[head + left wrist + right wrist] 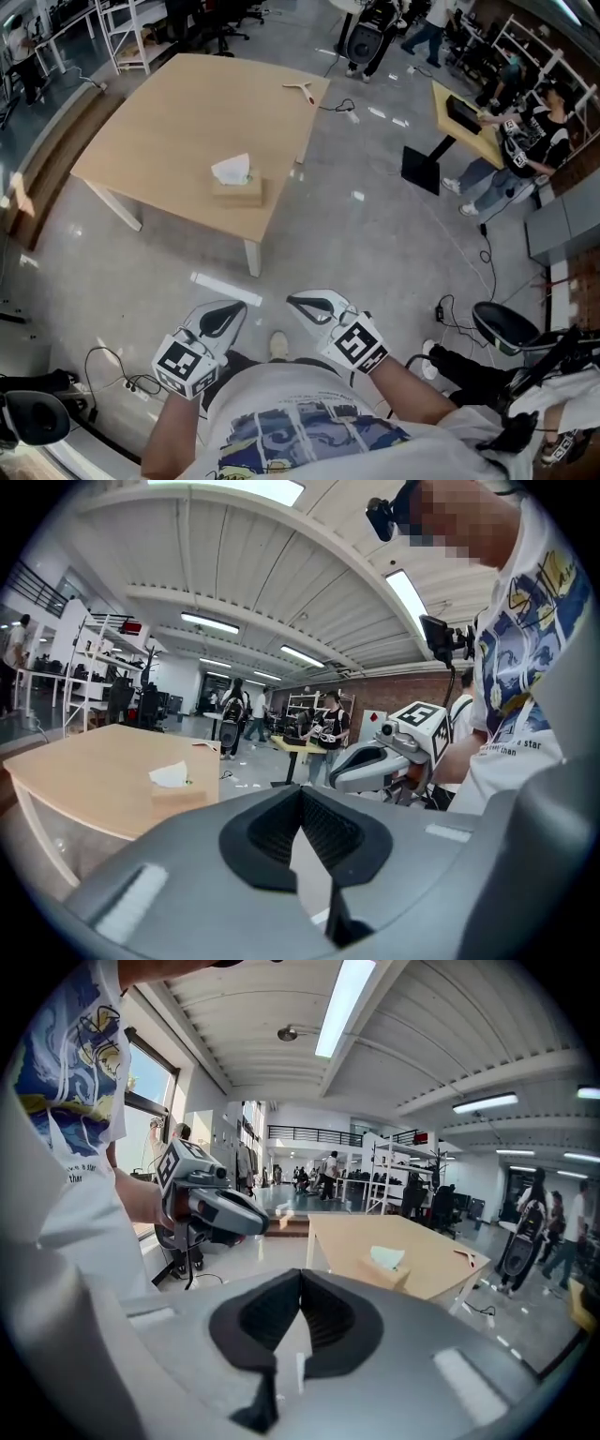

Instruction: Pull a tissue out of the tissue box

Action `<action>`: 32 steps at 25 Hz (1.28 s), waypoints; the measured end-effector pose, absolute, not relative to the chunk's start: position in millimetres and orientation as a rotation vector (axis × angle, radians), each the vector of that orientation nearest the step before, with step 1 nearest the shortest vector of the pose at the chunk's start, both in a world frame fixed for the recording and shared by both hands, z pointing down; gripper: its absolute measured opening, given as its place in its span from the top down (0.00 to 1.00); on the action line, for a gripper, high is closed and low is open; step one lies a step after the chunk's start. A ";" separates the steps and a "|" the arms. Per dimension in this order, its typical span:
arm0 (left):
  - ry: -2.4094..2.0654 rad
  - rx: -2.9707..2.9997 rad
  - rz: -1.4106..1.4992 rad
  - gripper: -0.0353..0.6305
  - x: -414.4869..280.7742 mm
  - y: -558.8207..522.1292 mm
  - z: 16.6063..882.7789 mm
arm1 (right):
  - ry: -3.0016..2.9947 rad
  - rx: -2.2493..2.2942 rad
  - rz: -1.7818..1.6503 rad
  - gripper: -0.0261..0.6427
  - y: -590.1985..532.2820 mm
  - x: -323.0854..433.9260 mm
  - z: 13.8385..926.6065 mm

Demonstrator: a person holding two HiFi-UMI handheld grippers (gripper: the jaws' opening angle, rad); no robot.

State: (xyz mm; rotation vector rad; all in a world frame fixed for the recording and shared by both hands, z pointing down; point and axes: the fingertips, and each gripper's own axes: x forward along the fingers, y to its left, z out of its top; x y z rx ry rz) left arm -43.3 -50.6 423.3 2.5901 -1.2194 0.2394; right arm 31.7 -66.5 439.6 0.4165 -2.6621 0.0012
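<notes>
The head view alone shows the whole surface (159, 141). One tissue box (236, 191) sits near its front edge with one tissue (232, 170) standing out of it, and open floor (375, 234) lies between it and the left gripper (223, 317) and right gripper (314, 307) at the person's waist. The left gripper view shows its jaws closed on nothing, the other gripper beside them and the box far off to the left. The right gripper view shows its jaws likewise together and empty, with the box ahead to the right.
</notes>
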 end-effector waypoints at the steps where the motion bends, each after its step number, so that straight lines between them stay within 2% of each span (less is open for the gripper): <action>1: -1.225 2.583 0.234 0.94 -42.1 -59.0 422.4 | -2.660 0.419 0.007 0.96 -74.2 35.4 439.6; 6: -1.225 2.555 0.233 0.94 -49.9 -94.1 425.9 | -2.656 0.443 0.044 0.96 -105.0 40.4 443.7; 12: -1.208 2.539 0.229 0.94 -93.1 -136.5 442.1 | -2.637 0.522 0.065 0.96 -133.0 20.5 453.2; 23: -1.110 2.561 0.301 0.83 -170.8 -280.5 457.3 | -2.569 0.801 0.125 0.96 -220.2 -6.5 441.4; 32: -1.008 2.546 0.471 0.71 -207.6 -387.3 509.4 | -2.465 1.040 0.192 0.96 -257.2 -15.4 445.9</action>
